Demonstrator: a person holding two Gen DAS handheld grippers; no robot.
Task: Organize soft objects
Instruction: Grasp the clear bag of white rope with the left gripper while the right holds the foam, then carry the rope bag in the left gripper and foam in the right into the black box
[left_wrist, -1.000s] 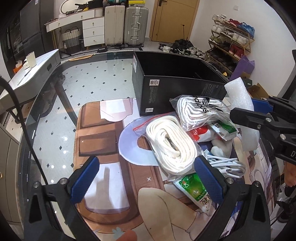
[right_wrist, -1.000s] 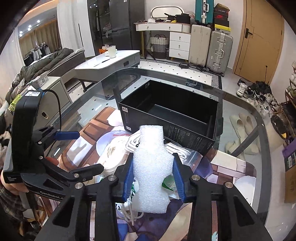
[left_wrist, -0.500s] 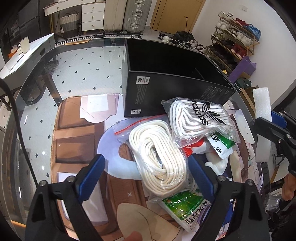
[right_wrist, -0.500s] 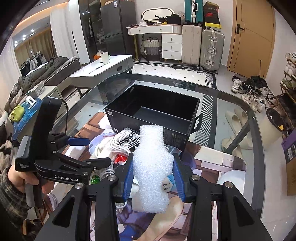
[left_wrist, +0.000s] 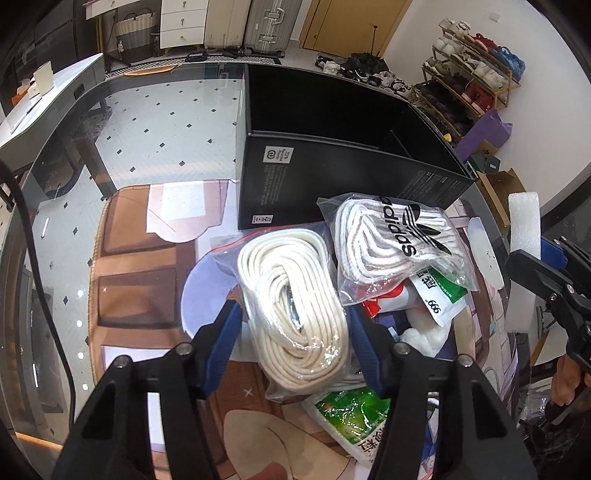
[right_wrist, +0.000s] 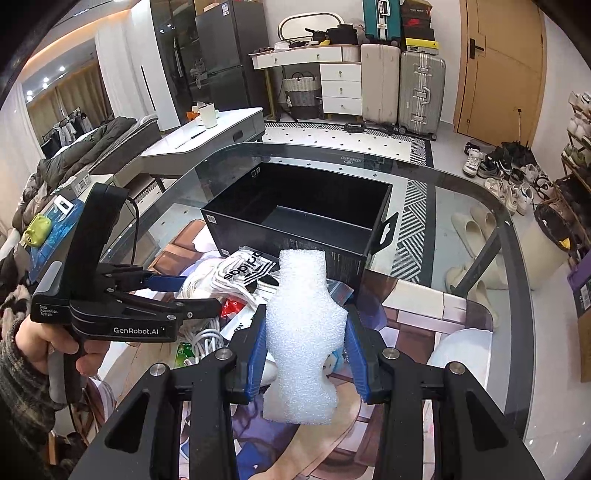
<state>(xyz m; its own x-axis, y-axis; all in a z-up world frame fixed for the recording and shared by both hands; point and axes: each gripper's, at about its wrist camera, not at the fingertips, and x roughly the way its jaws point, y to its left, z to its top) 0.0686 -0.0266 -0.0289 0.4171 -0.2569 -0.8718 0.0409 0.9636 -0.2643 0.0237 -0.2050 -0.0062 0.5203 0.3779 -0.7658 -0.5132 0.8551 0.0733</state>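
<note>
From the left wrist camera, the left gripper (left_wrist: 293, 345) has its blue-padded jaws spread on either side of a clear zip bag of coiled cream rope (left_wrist: 295, 310), the pads near the bag's flanks but not visibly pressing it, so the claw reads as released; that bag lies on the printed cartoon mat (left_wrist: 136, 266) just in front of the open black cardboard box (left_wrist: 332, 147); to the right of the rope bag, also in front of the box, a clear bag of white laces printed with black lettering (left_wrist: 395, 243) leans over green-and-white sachets (left_wrist: 439, 295); another green foil packet (left_wrist: 351, 413) lies nearer the camera than the rope bag; far to the right of the box, the right gripper (left_wrist: 535, 273) holds an upright white foam strip (left_wrist: 522, 258).

From the right wrist camera, the right gripper (right_wrist: 304, 354) is clenched on the white foam strip (right_wrist: 301, 332), its blue pads (right_wrist: 256, 354) pinching the strip's waist so the foam bulges above and below; the strip stands upright, raised above the mat in front of the black box (right_wrist: 295, 218), whose interior shows dark and bare; left of the box front, the left gripper (right_wrist: 162, 284) reaches over the pile of bags (right_wrist: 243, 273), gripped by a hand (right_wrist: 55, 343) in a plaid sleeve; the box stands on the glass tabletop (right_wrist: 461, 221).
</note>
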